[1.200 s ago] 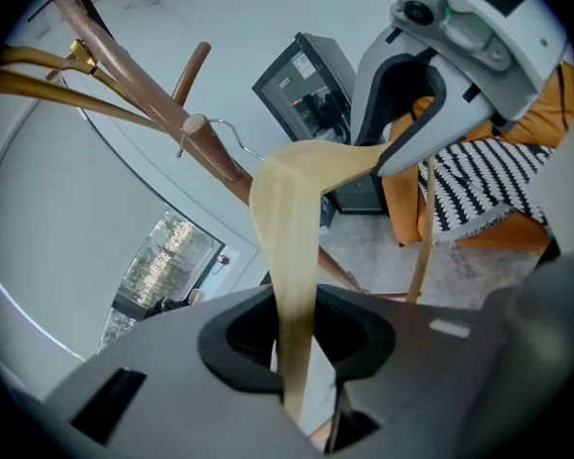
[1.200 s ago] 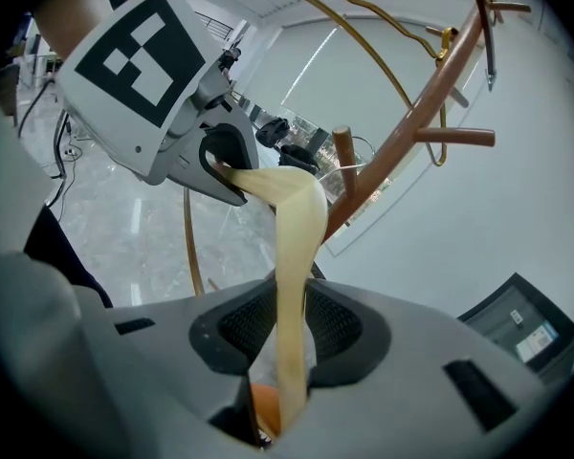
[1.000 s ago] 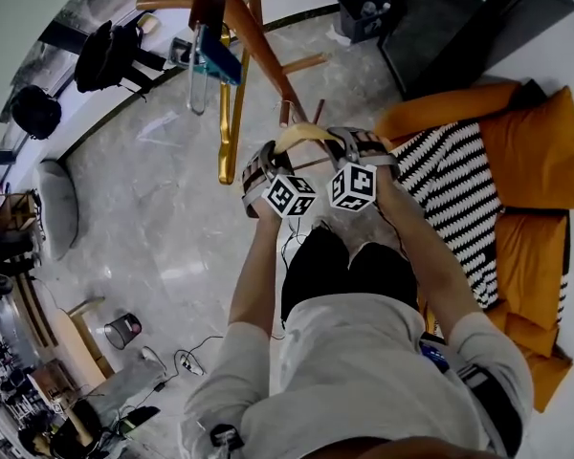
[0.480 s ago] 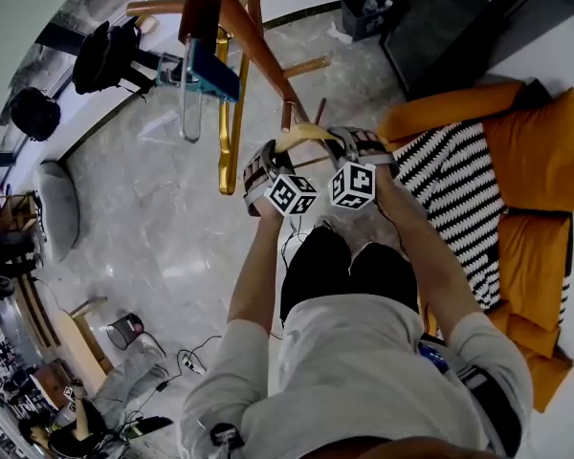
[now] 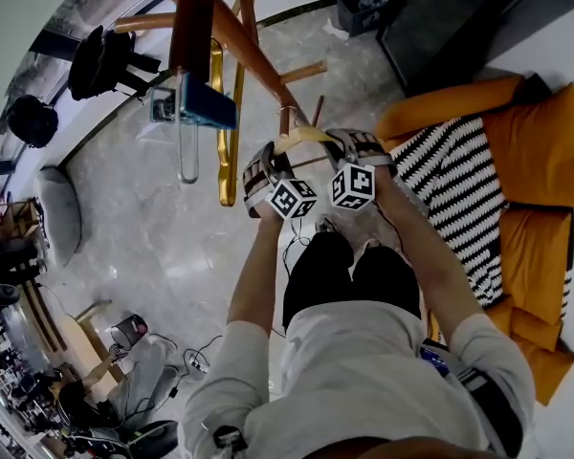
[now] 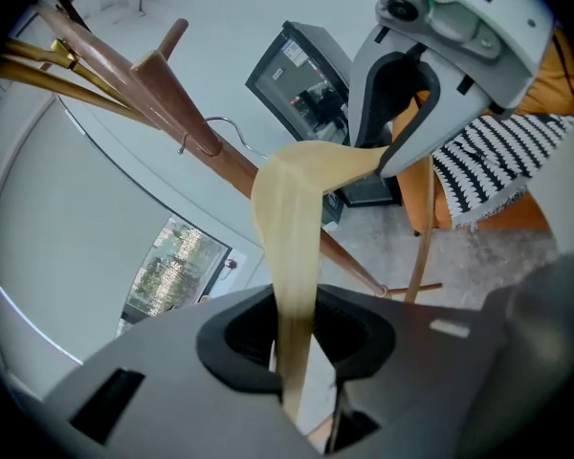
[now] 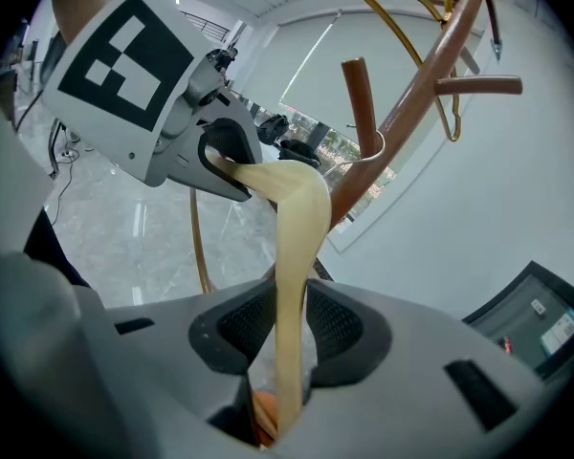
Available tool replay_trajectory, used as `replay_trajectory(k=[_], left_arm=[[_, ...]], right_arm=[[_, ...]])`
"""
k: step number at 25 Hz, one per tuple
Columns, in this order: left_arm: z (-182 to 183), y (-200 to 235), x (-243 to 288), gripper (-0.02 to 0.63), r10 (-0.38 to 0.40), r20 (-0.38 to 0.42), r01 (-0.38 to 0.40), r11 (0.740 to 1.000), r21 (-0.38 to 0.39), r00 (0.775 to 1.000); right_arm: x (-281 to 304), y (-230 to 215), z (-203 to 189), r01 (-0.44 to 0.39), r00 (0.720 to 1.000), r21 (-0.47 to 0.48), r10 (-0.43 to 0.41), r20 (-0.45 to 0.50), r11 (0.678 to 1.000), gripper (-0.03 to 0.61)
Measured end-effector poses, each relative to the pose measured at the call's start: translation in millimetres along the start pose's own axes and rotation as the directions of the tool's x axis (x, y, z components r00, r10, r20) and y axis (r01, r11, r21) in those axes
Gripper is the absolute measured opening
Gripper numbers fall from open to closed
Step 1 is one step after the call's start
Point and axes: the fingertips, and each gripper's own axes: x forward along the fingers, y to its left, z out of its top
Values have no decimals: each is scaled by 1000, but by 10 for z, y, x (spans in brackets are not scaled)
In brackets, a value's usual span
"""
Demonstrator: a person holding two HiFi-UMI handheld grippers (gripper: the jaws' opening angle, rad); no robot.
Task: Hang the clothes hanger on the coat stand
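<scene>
A pale wooden clothes hanger (image 5: 301,136) is held level in front of me, one end in each gripper. My left gripper (image 5: 268,167) is shut on its left arm (image 6: 289,256). My right gripper (image 5: 350,147) is shut on the other arm (image 7: 297,247). The hanger's metal hook (image 7: 374,150) curls around the foot of a short peg (image 7: 359,98) on the brown wooden coat stand (image 5: 244,41). Whether the hook rests on the peg, I cannot tell. In the left gripper view the same hook (image 6: 218,125) sits against the slanted stand pole (image 6: 163,89).
A gold hanger (image 5: 231,94) and a blue clip with a metal loop (image 5: 193,108) hang from the stand's upper pegs. An orange sofa (image 5: 536,151) with a striped throw (image 5: 454,185) is at the right. A black cabinet (image 5: 459,17) stands behind it.
The coat stand and the things hanging on it have slid lower and closer in the head view. Both grippers keep their hold on the hanger, which sits slightly higher near the peg.
</scene>
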Motion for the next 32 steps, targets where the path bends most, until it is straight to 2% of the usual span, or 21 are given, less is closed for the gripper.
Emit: replay_trajectory(k=[12,15,19,21,27,32], left_arm=[[-63,19,79,88,-41,-24,41,999,-12,999],[-72,65,82,97,-27,-28,27,999,-23,999],[-13,136,42,140,-5,-16,4,999,-48,1000],[26,132,37,161,-10,-9,9,999,-47,1000],[-16,159,-23,169,-13,-28,12,1000,-25,1000],[69,213,-341,169,-4,-4,4,999,-54,1000]], right_arm=[[40,25,-10,-27,1000,78,28,-13,997,95],[37,37,-45,-49,998,80,51,-25,996,129],[-7,-31,-42,-58,998,123,60,-17,991,149],[-55,-70,-25,-47,999,137,48,-10,990,149],[-301,-62,47,-36,999,172,34,15,984,149],[-711,-118,120,-18,999,259,9,38,966,147]])
